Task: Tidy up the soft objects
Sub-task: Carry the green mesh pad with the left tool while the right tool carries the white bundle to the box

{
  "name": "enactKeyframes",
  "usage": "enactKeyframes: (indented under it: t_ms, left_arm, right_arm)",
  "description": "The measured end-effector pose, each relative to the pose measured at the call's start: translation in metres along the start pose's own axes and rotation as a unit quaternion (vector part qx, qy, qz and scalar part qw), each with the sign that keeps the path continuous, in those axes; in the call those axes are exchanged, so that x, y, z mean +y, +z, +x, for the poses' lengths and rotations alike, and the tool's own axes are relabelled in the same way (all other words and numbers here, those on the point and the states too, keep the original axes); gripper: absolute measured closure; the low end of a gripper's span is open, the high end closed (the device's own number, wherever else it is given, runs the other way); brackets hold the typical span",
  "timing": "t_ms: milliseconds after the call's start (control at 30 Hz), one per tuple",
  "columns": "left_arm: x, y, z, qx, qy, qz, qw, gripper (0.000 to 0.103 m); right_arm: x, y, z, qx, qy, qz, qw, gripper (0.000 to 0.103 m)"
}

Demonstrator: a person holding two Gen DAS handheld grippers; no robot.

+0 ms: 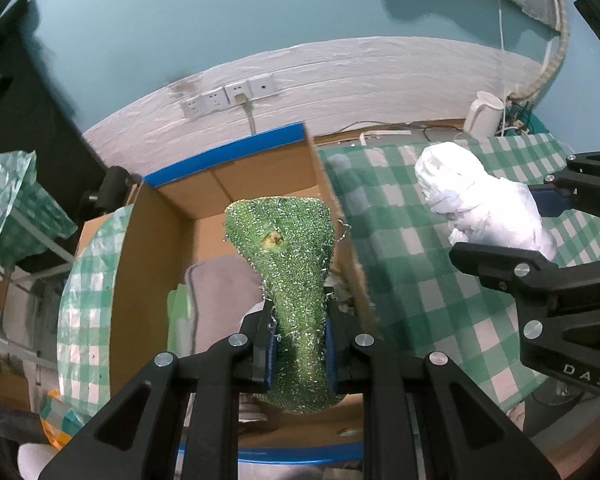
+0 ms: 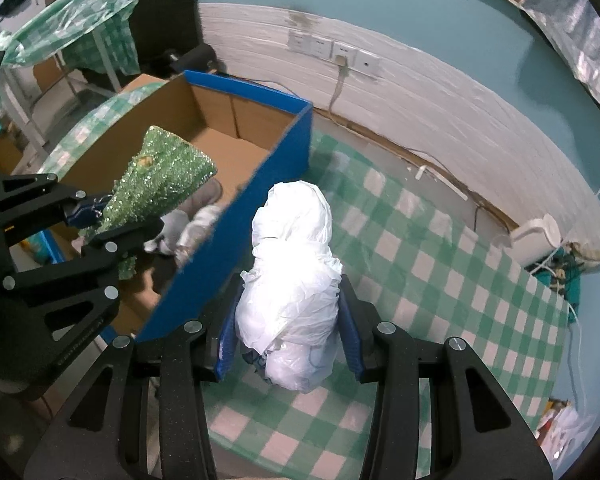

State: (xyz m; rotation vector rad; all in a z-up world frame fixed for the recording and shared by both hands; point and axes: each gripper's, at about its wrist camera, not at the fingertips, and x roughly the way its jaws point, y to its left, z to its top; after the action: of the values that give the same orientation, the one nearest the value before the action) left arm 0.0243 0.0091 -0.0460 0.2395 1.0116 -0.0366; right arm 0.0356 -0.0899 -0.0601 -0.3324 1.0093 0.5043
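Green-check table (image 2: 440,280) w/ blue cardboard box (image 2: 236,216) & white kettle (image 2: 536,240).

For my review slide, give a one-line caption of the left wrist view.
Left gripper clamps a green scouring pad above the open cardboard box; right gripper holds a white plastic bundle.

Each camera rides its own gripper, peering steeply down along the fingers from close up. The left view faces into the cardboard box (image 1: 260,184); the right faces the checked table (image 2: 440,280). Both share box, table and wall sockets (image 1: 230,96).
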Motion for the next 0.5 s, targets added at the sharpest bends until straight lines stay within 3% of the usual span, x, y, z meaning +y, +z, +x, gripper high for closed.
enactKeyframes:
  t_ms: [500]
  left_arm:
    - [0.066, -0.016, 0.014, 0.018, 0.016, -0.060, 0.9979, 0.084]
  right_arm:
    - [0.047, 0.033, 0.025, 0.012, 0.012, -0.036, 0.999, 0.060]
